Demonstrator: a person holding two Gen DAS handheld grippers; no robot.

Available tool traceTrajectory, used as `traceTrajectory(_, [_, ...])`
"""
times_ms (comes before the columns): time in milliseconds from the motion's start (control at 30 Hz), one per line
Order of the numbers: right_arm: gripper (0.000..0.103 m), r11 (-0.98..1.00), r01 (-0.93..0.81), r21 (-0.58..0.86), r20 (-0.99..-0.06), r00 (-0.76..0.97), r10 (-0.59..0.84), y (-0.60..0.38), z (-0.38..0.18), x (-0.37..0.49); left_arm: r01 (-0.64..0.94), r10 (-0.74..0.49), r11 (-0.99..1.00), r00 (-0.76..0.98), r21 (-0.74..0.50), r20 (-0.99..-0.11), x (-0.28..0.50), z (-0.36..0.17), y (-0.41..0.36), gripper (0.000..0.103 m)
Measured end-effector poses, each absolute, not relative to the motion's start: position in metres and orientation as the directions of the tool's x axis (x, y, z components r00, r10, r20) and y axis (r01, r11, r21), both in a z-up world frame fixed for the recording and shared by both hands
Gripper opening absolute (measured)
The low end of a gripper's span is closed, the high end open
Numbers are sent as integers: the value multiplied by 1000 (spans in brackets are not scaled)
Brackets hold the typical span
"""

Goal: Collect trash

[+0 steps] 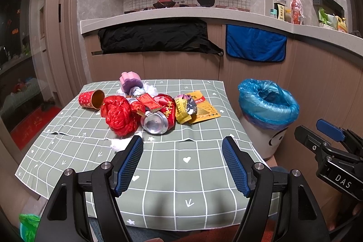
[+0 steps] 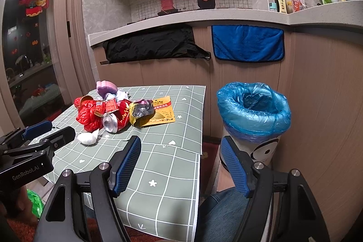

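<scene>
Trash point(image 1: 145, 110) lies heaped near the table's point(image 1: 204, 174) far edge — red can point(image 1: 162, 117), red bag point(image 1: 119, 116), yellow wrappers point(image 1: 199, 109). The left gripper point(image 1: 182, 165) and right gripper point(image 2: 180, 165) both hover wide open, empty. Only the right wrist view shows the white tissue wad point(image 2: 87, 137) whole and looks into the blue-lined bin point(image 2: 254, 110) beside the table's right edge.

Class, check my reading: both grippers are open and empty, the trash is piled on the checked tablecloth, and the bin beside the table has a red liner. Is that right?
Not quite: the bin has a blue liner, as the right wrist view shows. The rest stands: left gripper and right gripper open and empty, trash on the tablecloth.
</scene>
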State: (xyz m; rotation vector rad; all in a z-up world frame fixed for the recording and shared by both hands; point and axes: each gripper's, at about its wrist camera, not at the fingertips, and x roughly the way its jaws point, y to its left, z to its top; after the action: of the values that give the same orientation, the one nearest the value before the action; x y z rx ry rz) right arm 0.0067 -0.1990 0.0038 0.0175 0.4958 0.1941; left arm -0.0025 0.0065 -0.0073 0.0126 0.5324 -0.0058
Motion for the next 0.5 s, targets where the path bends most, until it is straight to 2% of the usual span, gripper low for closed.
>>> traceTrajectory(500, [70,975,-222,29,-471,857,209,-190,7,22,7,-19,1000,844,-24,-537,9,-14,-4,72])
